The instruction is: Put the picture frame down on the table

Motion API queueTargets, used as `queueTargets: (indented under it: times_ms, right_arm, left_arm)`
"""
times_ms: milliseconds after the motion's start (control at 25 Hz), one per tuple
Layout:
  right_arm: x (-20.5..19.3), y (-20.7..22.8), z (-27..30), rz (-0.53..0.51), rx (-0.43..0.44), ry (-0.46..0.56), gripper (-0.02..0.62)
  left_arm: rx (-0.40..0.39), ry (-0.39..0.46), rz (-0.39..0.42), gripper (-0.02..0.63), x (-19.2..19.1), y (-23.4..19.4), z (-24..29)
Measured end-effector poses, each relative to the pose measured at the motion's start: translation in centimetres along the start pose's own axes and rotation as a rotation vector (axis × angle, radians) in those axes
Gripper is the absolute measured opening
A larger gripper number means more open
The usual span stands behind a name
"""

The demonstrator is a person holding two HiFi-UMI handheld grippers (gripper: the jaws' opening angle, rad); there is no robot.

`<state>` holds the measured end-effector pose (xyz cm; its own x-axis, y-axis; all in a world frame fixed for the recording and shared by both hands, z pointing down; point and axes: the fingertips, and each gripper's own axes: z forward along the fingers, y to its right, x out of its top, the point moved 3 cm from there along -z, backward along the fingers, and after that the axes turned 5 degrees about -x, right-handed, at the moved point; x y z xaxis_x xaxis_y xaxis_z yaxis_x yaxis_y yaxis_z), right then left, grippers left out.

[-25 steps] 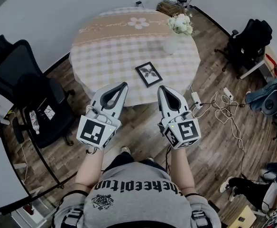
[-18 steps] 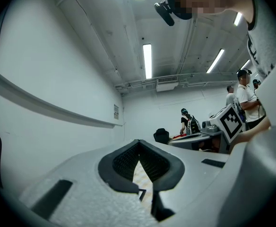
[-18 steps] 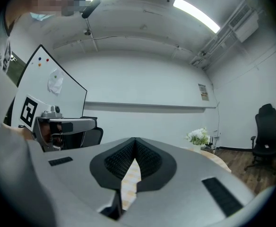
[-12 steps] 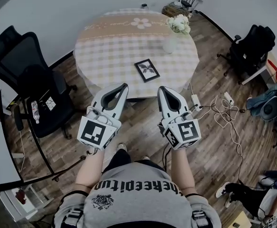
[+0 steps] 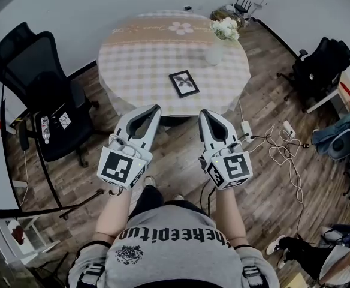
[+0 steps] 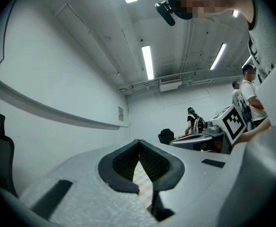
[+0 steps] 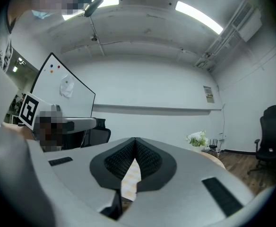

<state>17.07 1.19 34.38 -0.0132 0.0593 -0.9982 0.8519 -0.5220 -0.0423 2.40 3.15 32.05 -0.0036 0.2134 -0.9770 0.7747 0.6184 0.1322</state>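
– Wooden floor (image 5: 181,161), round worktop (image 5: 145,59) in a checked cloth, black chair (image 5: 43,95) to its left. Tools?
– Left tool (image 5: 156,108) and right tool (image 5: 202,111) are held side by side short of the worktop. Both have jaws closed tip to tip, nothing gripped.
– Frame?
– Picture frame (image 5: 184,83) lies flat on the cloth near the front edge, well apart from both tools. Flower vase (image 5: 217,51) stands behind it.
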Motion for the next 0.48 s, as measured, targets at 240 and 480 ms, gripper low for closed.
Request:
queueTargets:
  times_ms: [240,480]
  right_arm:
    - [-0.1,0.5,-1.9,-0.008,0.012,0.011,0.005]
    - [-0.1,0.7,-3.3,0.0,0.039,0.019,0.005]
  left_arm:
    - [0.034,-0.008,0.001,0.015,0.0,1.9,-0.8]
    - [0.049,-0.015,0.008,0.015,0.2,3.5,-1.1]
